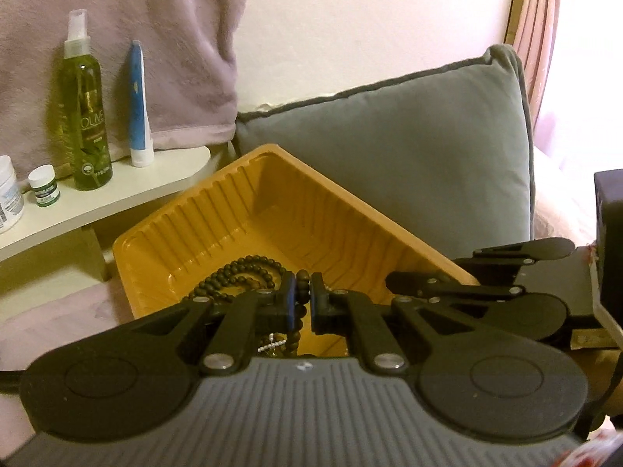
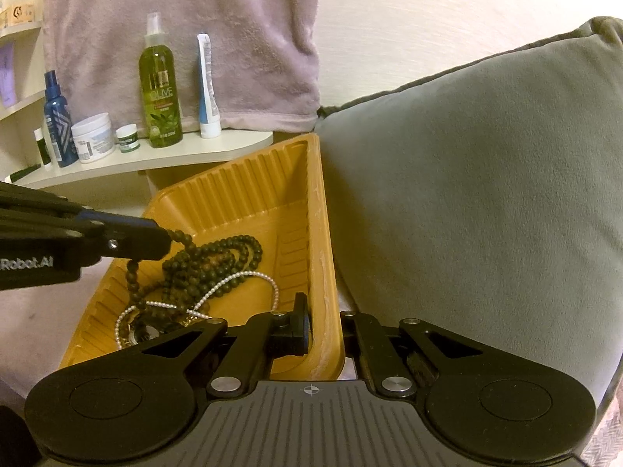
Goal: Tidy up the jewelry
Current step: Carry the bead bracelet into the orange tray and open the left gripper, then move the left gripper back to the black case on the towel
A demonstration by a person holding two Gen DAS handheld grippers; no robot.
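A yellow plastic tray (image 1: 249, 194) (image 2: 249, 183) lies tilted against a grey cushion. In it lie a dark wooden bead necklace (image 1: 237, 272) (image 2: 210, 260) and a white pearl strand (image 2: 233, 278) (image 1: 272, 344), tangled together. My left gripper (image 1: 303, 292) is shut on a stretch of the dark bead necklace above the tray; it shows from the side in the right wrist view (image 2: 167, 239). My right gripper (image 2: 325, 330) is shut on the tray's right rim (image 2: 323, 272), one finger inside and one outside.
A grey cushion (image 1: 409, 148) (image 2: 486, 194) stands right behind the tray. A white shelf (image 2: 155, 159) at the left carries an olive spray bottle (image 2: 160, 89), a blue-white tube (image 2: 206, 85), jars and a blue bottle. A pink towel (image 2: 187, 19) hangs behind.
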